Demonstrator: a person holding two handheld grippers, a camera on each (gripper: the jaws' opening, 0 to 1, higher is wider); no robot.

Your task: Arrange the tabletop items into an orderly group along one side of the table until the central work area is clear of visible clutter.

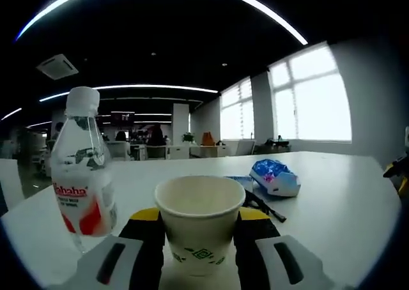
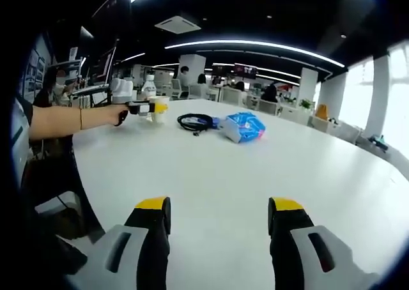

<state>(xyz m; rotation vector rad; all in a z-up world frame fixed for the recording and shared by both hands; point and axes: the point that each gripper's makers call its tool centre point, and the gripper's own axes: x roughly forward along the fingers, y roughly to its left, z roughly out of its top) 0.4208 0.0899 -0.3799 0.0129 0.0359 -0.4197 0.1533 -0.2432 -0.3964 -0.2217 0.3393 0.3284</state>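
Broad bare white table (image 2: pixel 255 188) ahead of the right gripper (image 2: pixel 218 214). Obstacles cluster at the far edge: black cable (image 2: pixel 195 121), blue packet (image 2: pixel 245 127), water bottle (image 1: pixel 82 168) just beside the paper cup (image 1: pixel 199 223).

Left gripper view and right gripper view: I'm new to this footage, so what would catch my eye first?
In the left gripper view, a paper cup sits between the left tongs, which close on it, with a water bottle standing just beside. In the right gripper view, the right tongs are open over bare white table. Farther off lie a blue packet and a coiled black cable.
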